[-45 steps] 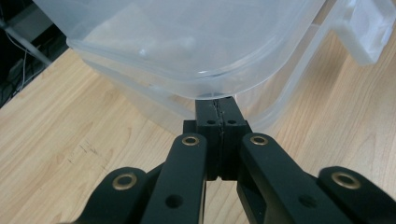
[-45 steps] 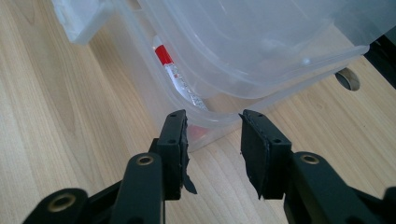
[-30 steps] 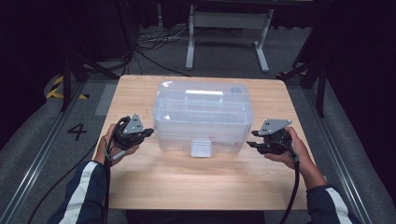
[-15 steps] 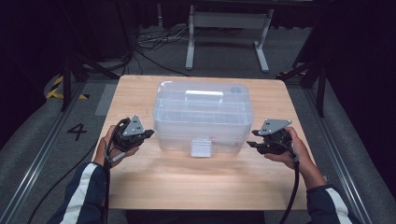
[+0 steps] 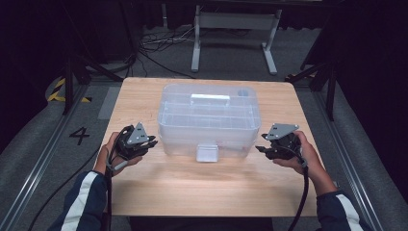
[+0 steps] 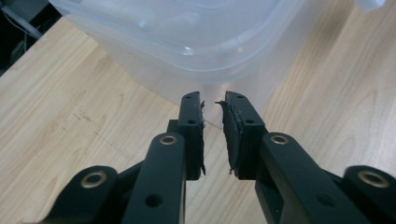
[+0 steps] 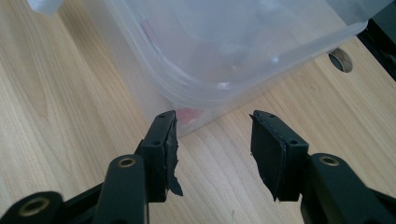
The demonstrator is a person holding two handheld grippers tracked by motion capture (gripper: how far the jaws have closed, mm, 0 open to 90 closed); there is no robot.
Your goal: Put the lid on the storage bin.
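A clear plastic storage box (image 5: pixel 209 118) with a lid, a white top handle and a front latch (image 5: pixel 208 152) stands mid-table. My left gripper (image 5: pixel 153 143) rests just off its front left corner, jaws open by a narrow gap and holding nothing. In the left gripper view, that gripper (image 6: pixel 214 105) points at the box's rounded corner (image 6: pixel 187 32). My right gripper (image 5: pixel 260 148) sits by the front right corner, open wider and empty. The right gripper (image 7: pixel 214 121) faces the box wall (image 7: pixel 233 42), where something reddish (image 7: pixel 189 114) shows faintly through the plastic.
The light wooden table (image 5: pixel 202 192) has bare room in front of the box and a cable hole (image 7: pixel 341 59) near its right side. Beyond the far edge stand a metal frame (image 5: pixel 234 29) and floor cables. A "4" (image 5: pixel 79 135) marks the floor at left.
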